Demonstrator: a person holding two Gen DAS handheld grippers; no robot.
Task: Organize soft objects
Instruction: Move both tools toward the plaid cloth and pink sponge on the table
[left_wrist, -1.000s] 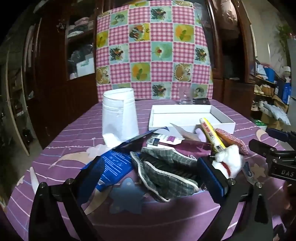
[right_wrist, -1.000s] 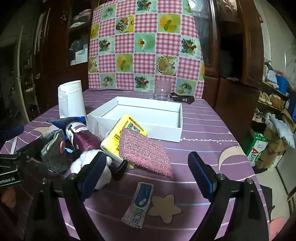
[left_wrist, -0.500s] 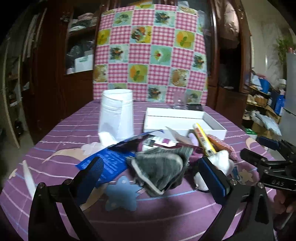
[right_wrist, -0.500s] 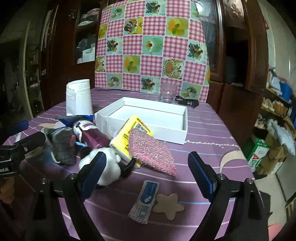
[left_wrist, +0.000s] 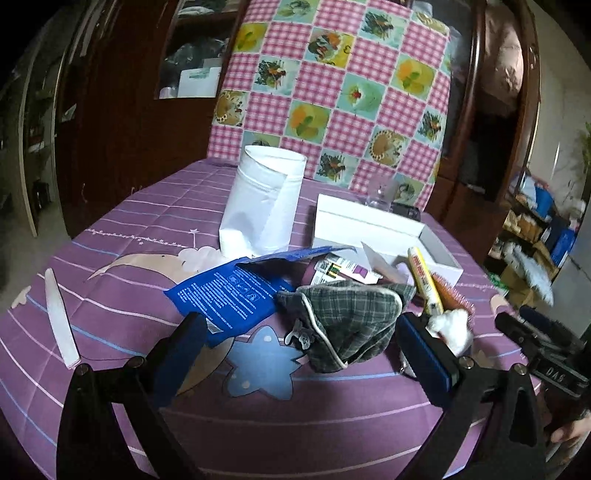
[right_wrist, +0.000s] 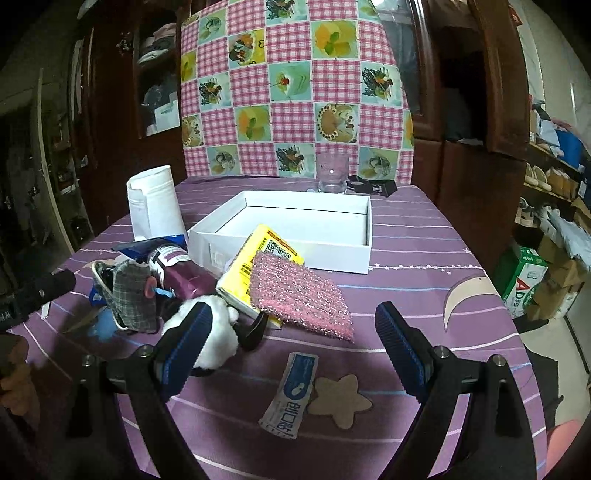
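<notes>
Ahead, your purple patterned tablecloth (right_wrist: 424, 236) carried the open white cardboard box (right_wrist: 295, 236), with the crumpled grey checked cloth pouch (left_wrist: 347, 317) and small white plush toy (right_wrist: 214, 339) heaped just before it. You held your left gripper (left_wrist: 299, 350) wide around the pouch, your right gripper (right_wrist: 291, 347) wide and empty.

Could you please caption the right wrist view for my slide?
Open right gripper hovering over pink scrubbing cloth before empty white box.

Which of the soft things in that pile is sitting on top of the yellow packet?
The pink sparkly scrubbing cloth. It lies across the yellow packet, while the checked grey pouch and the white plush toy rest on the tablecloth beside it.
</notes>
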